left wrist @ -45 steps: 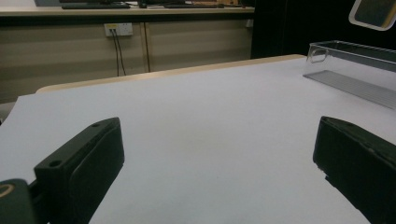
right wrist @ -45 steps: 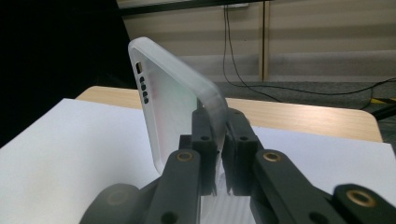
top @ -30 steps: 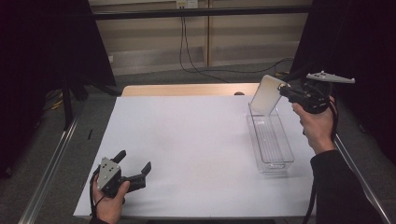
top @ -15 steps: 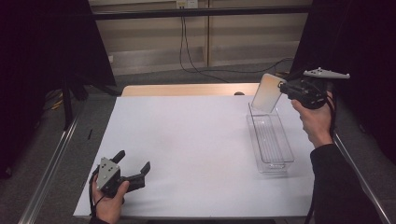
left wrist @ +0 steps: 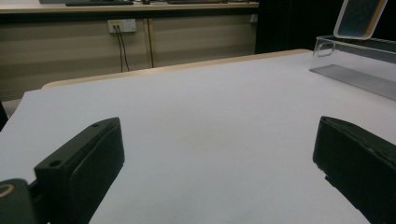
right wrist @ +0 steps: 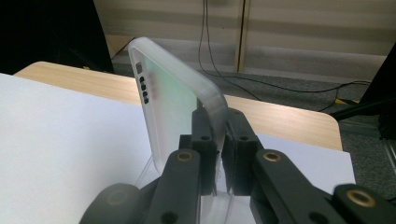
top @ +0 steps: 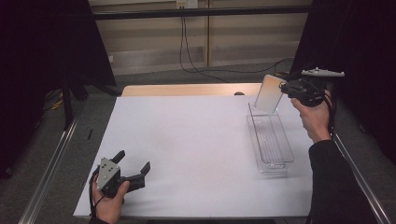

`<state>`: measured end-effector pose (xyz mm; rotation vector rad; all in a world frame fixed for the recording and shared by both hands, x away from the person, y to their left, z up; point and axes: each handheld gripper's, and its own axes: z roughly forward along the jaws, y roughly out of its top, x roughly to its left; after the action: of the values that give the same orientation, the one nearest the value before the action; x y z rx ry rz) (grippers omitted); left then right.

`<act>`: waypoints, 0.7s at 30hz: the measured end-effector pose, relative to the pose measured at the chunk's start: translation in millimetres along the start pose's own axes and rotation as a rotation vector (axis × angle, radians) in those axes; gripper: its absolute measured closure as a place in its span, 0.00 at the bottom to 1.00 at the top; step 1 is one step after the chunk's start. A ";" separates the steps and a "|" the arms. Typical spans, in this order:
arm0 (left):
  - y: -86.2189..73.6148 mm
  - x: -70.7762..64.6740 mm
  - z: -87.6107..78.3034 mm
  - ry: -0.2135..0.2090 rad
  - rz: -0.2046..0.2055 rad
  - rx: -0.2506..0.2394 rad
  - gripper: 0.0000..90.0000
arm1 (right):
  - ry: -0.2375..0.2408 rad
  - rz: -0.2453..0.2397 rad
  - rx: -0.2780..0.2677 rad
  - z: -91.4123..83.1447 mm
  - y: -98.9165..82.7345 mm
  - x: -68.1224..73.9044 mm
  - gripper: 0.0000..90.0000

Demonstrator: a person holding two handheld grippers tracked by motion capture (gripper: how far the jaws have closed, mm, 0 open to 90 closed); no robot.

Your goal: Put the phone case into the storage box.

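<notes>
Pinching the translucent phone case (top: 269,93) between the pressed-together jaws of the right claw (top: 284,88), with the grip on one long edge, as seen closely in the right gripper view (right wrist: 173,102). Holding it upright and a little tilted, just in front of this claw and directly over the far end of the clear tray (top: 254,140), which lies below the claw and runs back toward the person. Not possible to tell whether the lower edge of the case already touches the tray or hangs just above it. Judged as about the middle of the work: picking up and carrying to the tray look done; left to do, probably, are lowering the case, laying it flat inside the tray and letting go. Resting low on the white table sheet (top: 187,140), well apart from the tray, the left claw (top: 134,159) with jaws spread wide and nothing between them, only bare sheet in front. Far ahead of this claw and to its right, in the left gripper view, the same case (left wrist: 359,16) above the tray wall. No part in the work for this claw at present, as it seems.
</notes>
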<state>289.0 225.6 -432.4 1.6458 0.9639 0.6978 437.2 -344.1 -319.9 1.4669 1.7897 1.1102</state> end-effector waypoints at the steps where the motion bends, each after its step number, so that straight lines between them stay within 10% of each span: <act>1: 0.0 0.0 0.0 0.000 0.000 0.000 0.02 | 0.000 0.000 0.000 0.0 0.0 0.0 0.94; 21: -1.2 2.3 -0.7 0.004 -0.002 0.005 0.02 | 0.012 -0.086 0.034 30.8 -16.6 2.0 0.94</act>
<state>289.2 228.1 -433.3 1.6483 0.9713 0.6976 454.1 -335.6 -349.4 1.3915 1.8700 1.0532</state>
